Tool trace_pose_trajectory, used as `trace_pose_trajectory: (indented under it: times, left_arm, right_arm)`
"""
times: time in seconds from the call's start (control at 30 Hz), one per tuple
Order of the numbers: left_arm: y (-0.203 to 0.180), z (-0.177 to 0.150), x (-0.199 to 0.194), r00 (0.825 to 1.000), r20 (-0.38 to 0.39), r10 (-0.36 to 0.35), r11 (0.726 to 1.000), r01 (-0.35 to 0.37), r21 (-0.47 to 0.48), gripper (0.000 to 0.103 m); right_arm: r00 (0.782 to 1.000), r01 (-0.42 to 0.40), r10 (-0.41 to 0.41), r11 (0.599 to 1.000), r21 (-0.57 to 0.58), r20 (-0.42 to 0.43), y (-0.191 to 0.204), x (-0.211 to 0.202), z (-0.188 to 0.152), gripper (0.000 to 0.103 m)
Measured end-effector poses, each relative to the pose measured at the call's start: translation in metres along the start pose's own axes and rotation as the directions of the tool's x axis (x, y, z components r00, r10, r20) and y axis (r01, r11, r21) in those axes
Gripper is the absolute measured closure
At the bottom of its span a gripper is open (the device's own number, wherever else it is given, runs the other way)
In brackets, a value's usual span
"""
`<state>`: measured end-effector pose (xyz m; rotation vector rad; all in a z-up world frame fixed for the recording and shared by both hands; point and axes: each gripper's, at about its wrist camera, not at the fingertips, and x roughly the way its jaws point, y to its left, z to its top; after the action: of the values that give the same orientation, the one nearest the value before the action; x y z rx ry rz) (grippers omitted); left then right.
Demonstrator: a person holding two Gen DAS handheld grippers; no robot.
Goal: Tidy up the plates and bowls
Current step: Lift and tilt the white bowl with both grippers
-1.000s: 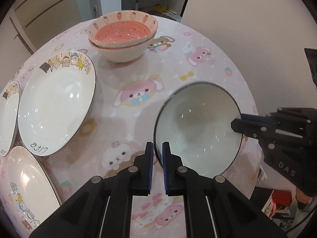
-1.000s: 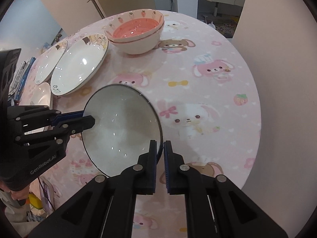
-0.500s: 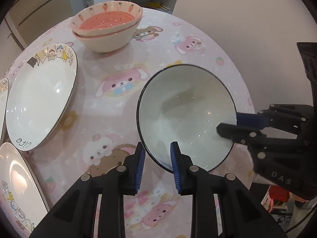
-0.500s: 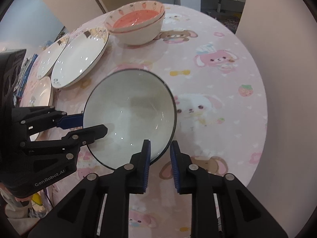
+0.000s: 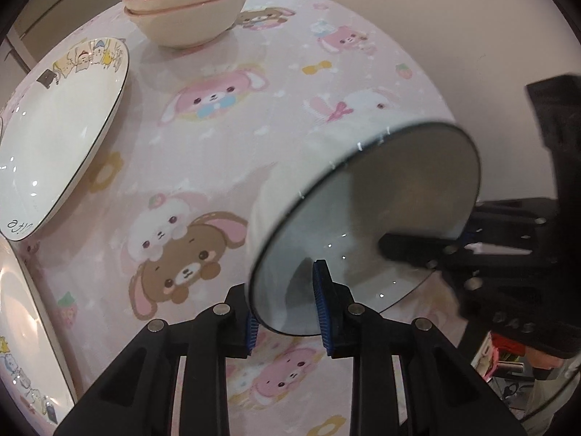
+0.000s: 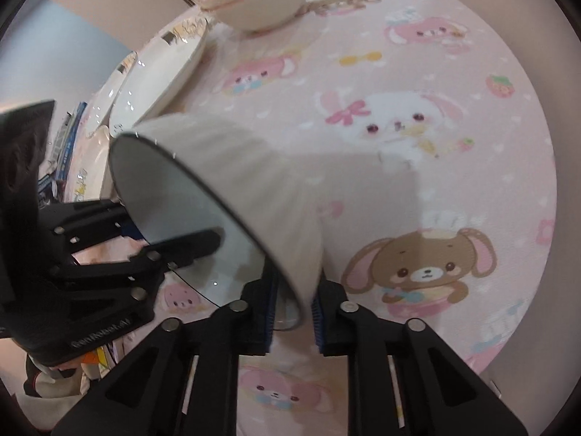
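Left claw (image 5: 287,303) and right claw (image 6: 292,312), each spread astride opposite rims of the tilted white bowl (image 5: 366,225) above the pink surface (image 5: 254,116), apparently sharing its weight for stacking toward the nested pink bowls (image 5: 189,3) beyond.

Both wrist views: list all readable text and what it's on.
"GenRobot.AI": on the left gripper housing, soft but legible.
"DAS": on the right gripper housing, blurred, so uncertain.
"ute": on the rim of the white plate, upside down; possibly part of a longer word.
Nothing else is readable.
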<state>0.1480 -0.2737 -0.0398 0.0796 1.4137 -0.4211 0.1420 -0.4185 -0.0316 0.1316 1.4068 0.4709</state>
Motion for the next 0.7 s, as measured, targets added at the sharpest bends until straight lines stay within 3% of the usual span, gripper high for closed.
trace_pose_trajectory:
  times: [0.1,0.27,0.6,0.7]
  left_arm:
    - [0.004,0.001,0.001,1.0,-0.002,-0.025,1.0,0.025,-0.015,0.075]
    - [0.01,0.005,-0.017,0.998,0.064,-0.018,1.0,0.019,-0.025,0.075]
    - [0.021,0.014,-0.076,0.98,0.197,-0.005,0.999,0.013,-0.038,0.075]
    - [0.019,0.015,-0.092,0.972,0.233,0.035,0.999,-0.03,-0.023,0.075]
  right_arm:
    - [1.0,-0.002,0.002,1.0,0.013,0.004,0.0,-0.004,0.002,0.091]
    - [0.998,-0.052,0.051,0.996,0.07,0.024,-0.003,-0.011,0.013,0.091]
    - [0.99,0.001,0.001,1.0,-0.014,0.143,0.03,-0.057,0.038,0.091]
    - [0.982,0.028,-0.022,0.999,-0.029,0.19,0.043,-0.07,0.05,0.091]
